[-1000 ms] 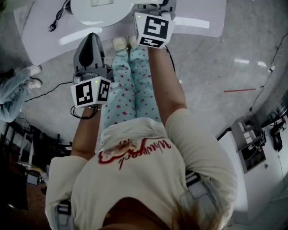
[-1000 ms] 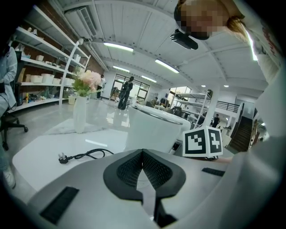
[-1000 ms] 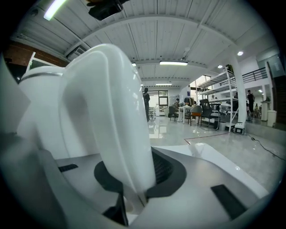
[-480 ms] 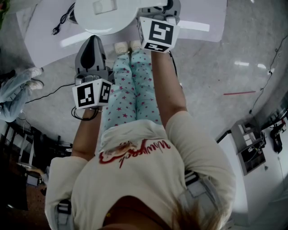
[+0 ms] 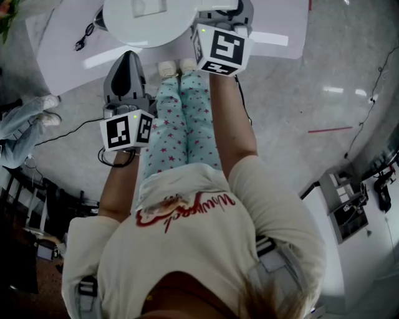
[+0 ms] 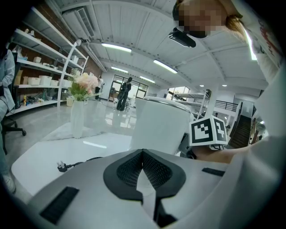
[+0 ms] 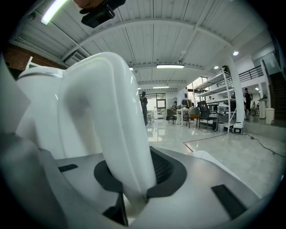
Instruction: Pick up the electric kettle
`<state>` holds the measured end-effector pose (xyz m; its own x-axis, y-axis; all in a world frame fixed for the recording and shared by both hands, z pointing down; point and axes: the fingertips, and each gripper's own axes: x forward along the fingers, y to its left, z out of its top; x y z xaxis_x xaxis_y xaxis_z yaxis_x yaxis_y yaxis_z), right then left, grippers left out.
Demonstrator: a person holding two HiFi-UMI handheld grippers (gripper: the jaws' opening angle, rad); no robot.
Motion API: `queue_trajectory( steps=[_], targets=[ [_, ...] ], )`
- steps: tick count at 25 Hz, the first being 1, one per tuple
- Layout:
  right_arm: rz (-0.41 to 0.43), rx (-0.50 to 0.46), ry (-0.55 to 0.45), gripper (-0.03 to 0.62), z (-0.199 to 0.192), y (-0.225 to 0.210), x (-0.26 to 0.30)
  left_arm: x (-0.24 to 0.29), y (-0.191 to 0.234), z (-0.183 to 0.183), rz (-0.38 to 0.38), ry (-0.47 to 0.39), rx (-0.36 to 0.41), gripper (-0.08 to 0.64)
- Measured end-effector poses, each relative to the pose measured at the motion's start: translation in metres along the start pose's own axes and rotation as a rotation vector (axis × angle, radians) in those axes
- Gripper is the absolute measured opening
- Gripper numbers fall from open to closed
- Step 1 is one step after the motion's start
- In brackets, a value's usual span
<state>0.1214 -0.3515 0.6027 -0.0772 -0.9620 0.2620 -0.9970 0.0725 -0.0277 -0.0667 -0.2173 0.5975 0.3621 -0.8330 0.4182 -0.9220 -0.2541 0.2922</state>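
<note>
Electric kettle (image 5: 144,22): white, round-bodied, upright, seen from above near the middle of the near edge of the table (image 5: 62,59). Whether its base touched the table could not be told. In the left gripper view the kettle (image 6: 161,125) stood as a pale cylinder with a lid rim on top.

Kettle handle (image 7: 107,120): a thick white loop on the body's side, filling the right gripper view.

Right gripper (image 5: 218,14): reached in over the near edge, on the kettle's right side. Fingers (image 7: 167,172) closed narrowly round the lower part of the handle, with the dark pads pressed against it. Its marker cube (image 5: 219,50) faced up, and showed also in the left gripper view (image 6: 208,130).

Left gripper (image 5: 128,59): at the table's near edge, left of the kettle and apart from it. Fingers (image 6: 154,167) closed together, with nothing between them.

Power cord with plug (image 5: 84,34): black, lying on the table toward its left edge, clear of the kettle.

Vase of flowers (image 6: 79,112): pale, upright, toward the table's far left corner.

Person: cream shirt, star-print trousers (image 5: 181,118), standing at the near edge.

Floor (image 5: 299,93): grey and glossy, with a short red line (image 5: 330,129) to the right.
</note>
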Motion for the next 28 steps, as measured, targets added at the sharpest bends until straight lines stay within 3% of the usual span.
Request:
queue_trajectory(
  steps=[28],
  targets=[
    [-0.009,0.025,-0.063,0.084,0.131,-0.012,-0.024,-0.024,-0.029,0.089,-0.004,-0.066,0.036,-0.002]
  ],
)
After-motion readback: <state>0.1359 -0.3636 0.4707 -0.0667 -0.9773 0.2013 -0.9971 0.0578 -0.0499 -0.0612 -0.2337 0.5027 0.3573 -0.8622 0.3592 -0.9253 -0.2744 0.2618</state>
